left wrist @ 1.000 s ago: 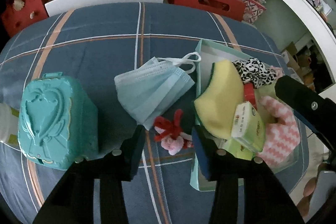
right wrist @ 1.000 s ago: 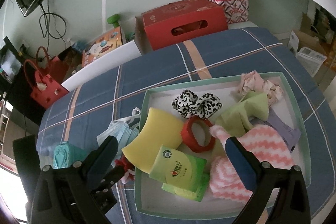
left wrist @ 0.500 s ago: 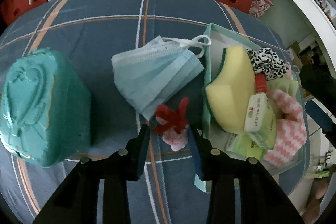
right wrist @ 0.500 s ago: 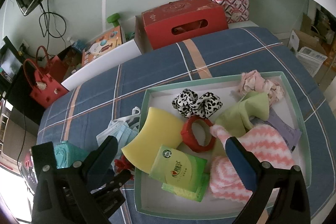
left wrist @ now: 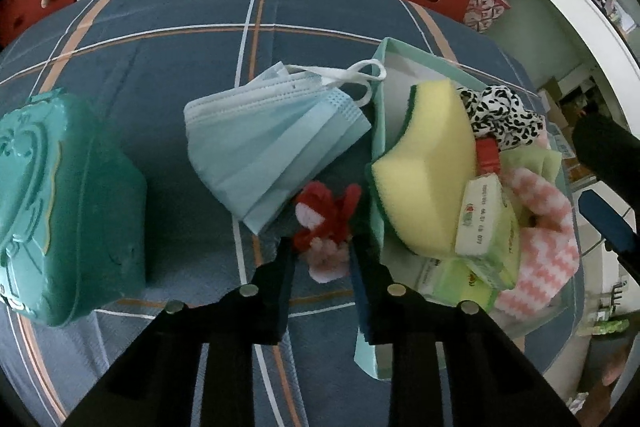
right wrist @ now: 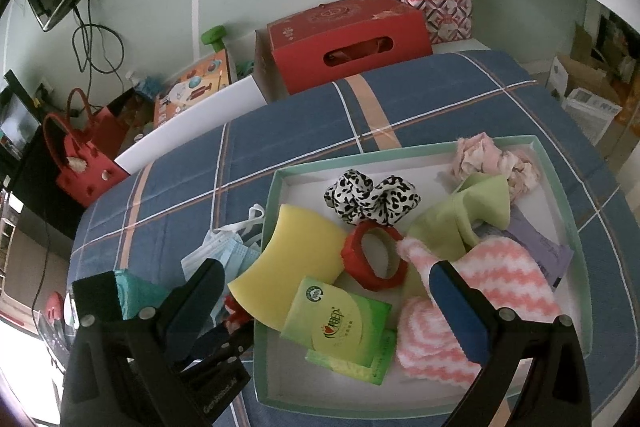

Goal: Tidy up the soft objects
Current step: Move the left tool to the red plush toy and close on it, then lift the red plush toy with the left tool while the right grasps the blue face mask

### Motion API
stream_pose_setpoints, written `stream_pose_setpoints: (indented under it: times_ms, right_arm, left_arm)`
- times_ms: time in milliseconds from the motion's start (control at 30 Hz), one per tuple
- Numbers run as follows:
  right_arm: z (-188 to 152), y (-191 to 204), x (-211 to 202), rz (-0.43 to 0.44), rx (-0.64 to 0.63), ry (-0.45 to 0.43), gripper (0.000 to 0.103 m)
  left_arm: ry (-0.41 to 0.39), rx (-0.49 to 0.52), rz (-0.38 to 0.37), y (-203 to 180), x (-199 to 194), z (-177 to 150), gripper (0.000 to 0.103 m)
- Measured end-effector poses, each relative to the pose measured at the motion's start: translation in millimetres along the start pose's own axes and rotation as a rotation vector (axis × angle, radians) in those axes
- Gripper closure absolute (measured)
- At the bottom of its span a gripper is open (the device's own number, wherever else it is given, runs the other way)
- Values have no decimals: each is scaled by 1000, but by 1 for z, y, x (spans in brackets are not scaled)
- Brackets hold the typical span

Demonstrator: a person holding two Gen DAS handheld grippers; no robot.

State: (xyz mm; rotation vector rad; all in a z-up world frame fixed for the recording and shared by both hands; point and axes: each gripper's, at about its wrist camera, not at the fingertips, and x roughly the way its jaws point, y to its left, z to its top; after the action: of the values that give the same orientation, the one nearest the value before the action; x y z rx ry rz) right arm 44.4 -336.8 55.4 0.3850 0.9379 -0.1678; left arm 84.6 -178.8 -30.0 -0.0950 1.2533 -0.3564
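- Red-and-pink plush toy (left wrist: 326,227) sits between my left gripper (left wrist: 322,251) fingers, on the blue plaid cloth (left wrist: 160,67), just left of the tray (left wrist: 376,155).
- Left jaws narrowed around the toy; both fingertips (left wrist: 286,251) at its sides, looks like contact, but I cannot tell if it's truly clamped.
- Mask (left wrist: 272,143) lies just beyond the toy, ear loops draped over the tray rim.
- Teal case (left wrist: 60,211) well left of the toy.
- Right gripper (right wrist: 324,291) spread wide, holding nothing, hovering over the tray's near side.
- Right view: left finger (right wrist: 200,299) is over the tray's left rim, right finger (right wrist: 456,307) is over the pink-white cloth (right wrist: 480,303).
- Tray holds sponge (right wrist: 292,259), tissue pack (right wrist: 336,319), red ring (right wrist: 374,259), spotted scrunchie (right wrist: 372,199), green cloth (right wrist: 460,223).
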Motion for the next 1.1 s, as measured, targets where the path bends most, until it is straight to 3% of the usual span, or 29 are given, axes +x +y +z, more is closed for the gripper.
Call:
stream_pose_setpoints:
  times_ms: [200, 633, 933, 1100]
  right_arm:
    - [1, 3, -3, -9, -5, -10, 0]
    - [10, 13, -21, 27, -10, -125, 0]
    - [11, 50, 0, 65, -125, -101, 0]
    - [8, 78, 13, 74, -195, -76, 0]
  left_arm:
    - [-30, 4, -12, -1, -14, 3, 78]
    - [-217, -13, -37, 5, -79, 21, 78]
    - [-335, -124, -22, 53, -122, 32, 78]
    - [-359, -191, -3, 79, -130, 34, 78]
